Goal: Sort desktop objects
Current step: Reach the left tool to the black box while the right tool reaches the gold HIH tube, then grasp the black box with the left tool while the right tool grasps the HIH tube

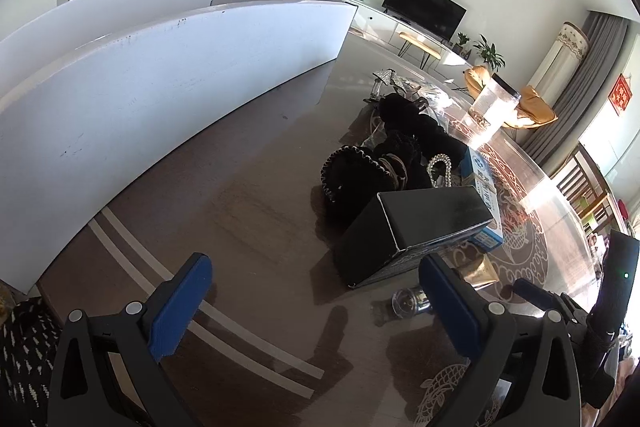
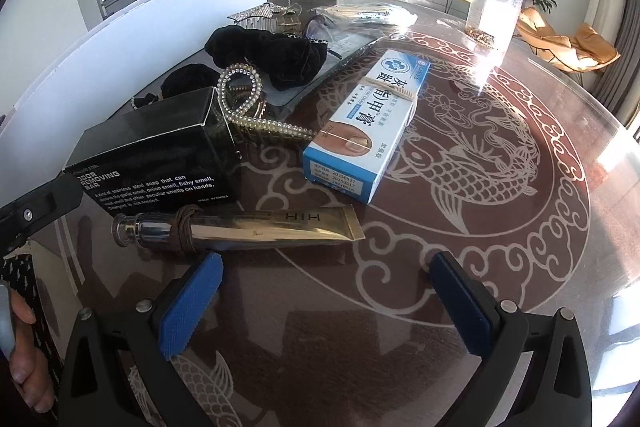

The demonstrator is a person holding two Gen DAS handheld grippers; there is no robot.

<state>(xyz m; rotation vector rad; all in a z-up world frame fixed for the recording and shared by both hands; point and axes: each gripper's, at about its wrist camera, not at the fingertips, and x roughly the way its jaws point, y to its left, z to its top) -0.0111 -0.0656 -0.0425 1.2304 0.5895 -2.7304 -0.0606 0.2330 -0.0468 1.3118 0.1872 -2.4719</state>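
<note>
Both the right gripper (image 2: 326, 301) and the left gripper (image 1: 316, 309) hung over the worktop (image 2: 500, 227) with jaws spread wide, holding nothing. The likeliest slip: the glossy gold tube (image 2: 256, 229), lying flat just ahead of the right jaws, could roll or skid on the slick surface. Its cap touched the black box (image 2: 152, 163); the blue-white box (image 2: 364, 131) lay just beyond.

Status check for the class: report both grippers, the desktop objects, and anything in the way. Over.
Left gripper open, empty. Right gripper open, empty. Gold tube lies nearest, untouched. Black box and blue-white box close behind it.
</note>
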